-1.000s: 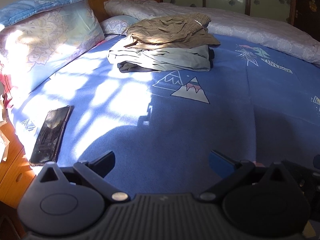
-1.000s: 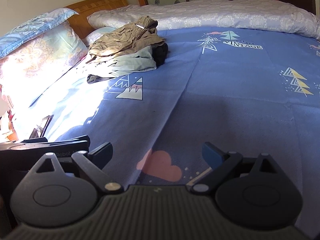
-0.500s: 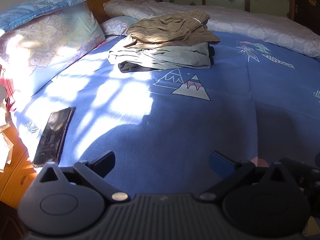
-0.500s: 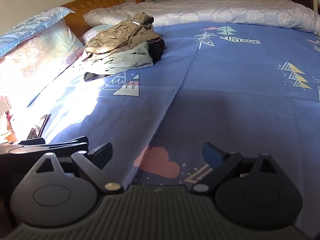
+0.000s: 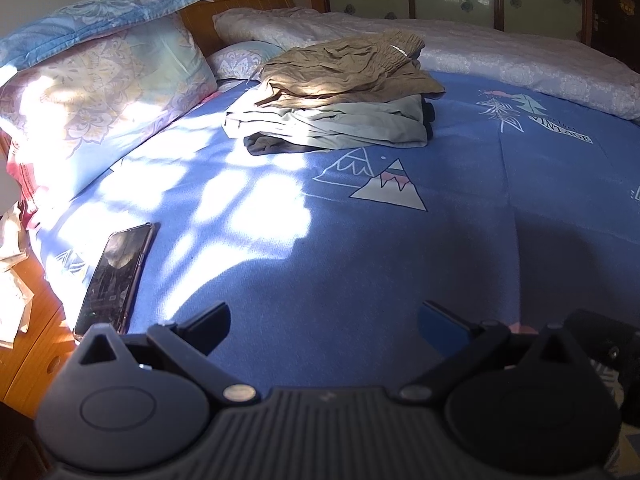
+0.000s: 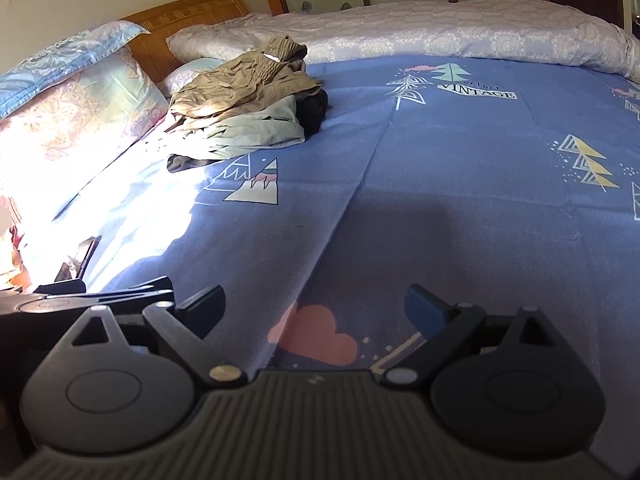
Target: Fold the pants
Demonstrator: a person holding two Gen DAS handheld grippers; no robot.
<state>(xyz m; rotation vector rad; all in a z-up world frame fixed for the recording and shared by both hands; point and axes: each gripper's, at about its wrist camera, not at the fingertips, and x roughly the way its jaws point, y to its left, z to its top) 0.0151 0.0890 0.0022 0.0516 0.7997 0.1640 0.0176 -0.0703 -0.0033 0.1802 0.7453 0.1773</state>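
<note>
A pile of pants lies at the far side of the blue bedsheet (image 5: 320, 272): crumpled tan pants (image 5: 344, 68) on top, pale grey-green pants (image 5: 340, 128) under them, and a dark garment (image 5: 264, 145) at the bottom. The right wrist view shows the same tan pants (image 6: 240, 84) and grey-green pants (image 6: 256, 128). My left gripper (image 5: 324, 320) is open and empty, low over the sheet's near part. My right gripper (image 6: 316, 312) is also open and empty, just right of the left one, whose body (image 6: 80, 300) shows at the left edge.
A phone (image 5: 116, 276) lies at the sheet's left edge beside a wooden nightstand (image 5: 32, 344). Pillows (image 5: 92, 96) lean on the headboard at left. A rolled pale duvet (image 5: 480, 56) runs along the far side. Sunlight patches fall on the left sheet.
Both grippers have drifted slightly forward over the bed toward the pile, which looks a little nearer. Both stay open and empty.
</note>
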